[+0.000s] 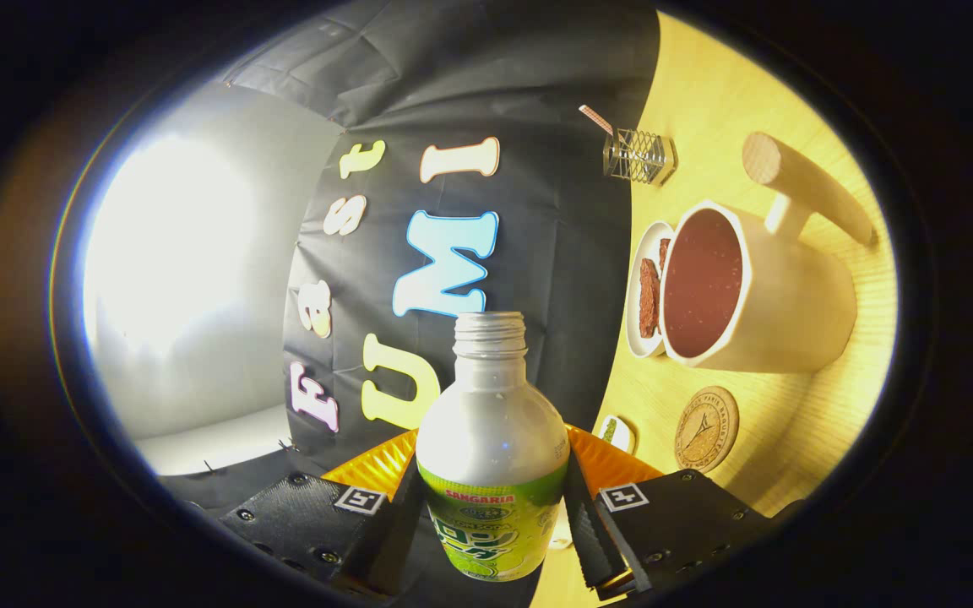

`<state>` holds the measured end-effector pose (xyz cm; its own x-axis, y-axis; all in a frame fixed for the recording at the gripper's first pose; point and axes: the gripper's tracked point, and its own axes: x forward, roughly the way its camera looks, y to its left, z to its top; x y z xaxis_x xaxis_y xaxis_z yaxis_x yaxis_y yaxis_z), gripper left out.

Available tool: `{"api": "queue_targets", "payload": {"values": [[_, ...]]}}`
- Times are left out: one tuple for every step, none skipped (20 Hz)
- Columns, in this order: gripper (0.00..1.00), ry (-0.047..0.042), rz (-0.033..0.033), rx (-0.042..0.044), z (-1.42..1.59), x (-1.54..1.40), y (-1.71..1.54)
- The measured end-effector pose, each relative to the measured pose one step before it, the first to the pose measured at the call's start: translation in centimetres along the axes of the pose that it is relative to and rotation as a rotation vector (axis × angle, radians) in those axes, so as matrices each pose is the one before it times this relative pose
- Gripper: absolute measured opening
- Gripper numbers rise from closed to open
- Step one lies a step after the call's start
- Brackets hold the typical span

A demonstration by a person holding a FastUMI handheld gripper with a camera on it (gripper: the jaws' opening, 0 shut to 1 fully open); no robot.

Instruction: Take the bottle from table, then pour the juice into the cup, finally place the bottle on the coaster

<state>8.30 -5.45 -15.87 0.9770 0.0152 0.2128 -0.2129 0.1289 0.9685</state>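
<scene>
Silver aluminium bottle with green label (493, 473) sits clamped between the gripper (493, 515) fingers, both pressing its sides, cap off, long axis running straight out along them. View is rolled, so the bottle looks tipped toward the cream mug with wooden handle (761, 291), which lies ahead and to the right; its mouth faces the claw. Round cork coaster (707, 428) is nearer, just right of the fingers.

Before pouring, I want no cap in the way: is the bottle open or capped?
Open: the bottle, clamped in the tool, shows bare neck threads and no cap.
</scene>
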Motion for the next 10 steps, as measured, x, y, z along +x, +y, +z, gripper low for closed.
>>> {"api": "queue_targets", "payload": {"values": [[0.77, -0.00488, 0.00720, 0.02420, 0.106, 0.094, -0.001], [0.77, -0.00694, 0.00705, 0.02385, 0.059, -0.094, 0.180], [0.77, -0.00638, 0.00514, 0.02048, 0.094, 0.018, 0.049], [0.77, -0.00650, 0.00384, 0.01956, 0.136, 0.049, -0.019], [0.77, -0.00379, -0.00159, 0.01596, 0.065, -0.027, -0.095], [0.77, -0.00622, -0.00219, 0.01231, 0.132, -0.131, -0.103], [0.77, -0.00721, 0.00437, 0.01202, 0.159, 0.032, -0.023], [0.77, -0.00593, 0.00443, 0.01464, 0.083, -0.075, 0.178], [0.77, -0.00427, 0.00308, 0.01500, 0.050, 0.026, 0.028], [0.77, -0.00354, 0.00132, 0.01122, 0.061, -0.052, 0.041]]}}
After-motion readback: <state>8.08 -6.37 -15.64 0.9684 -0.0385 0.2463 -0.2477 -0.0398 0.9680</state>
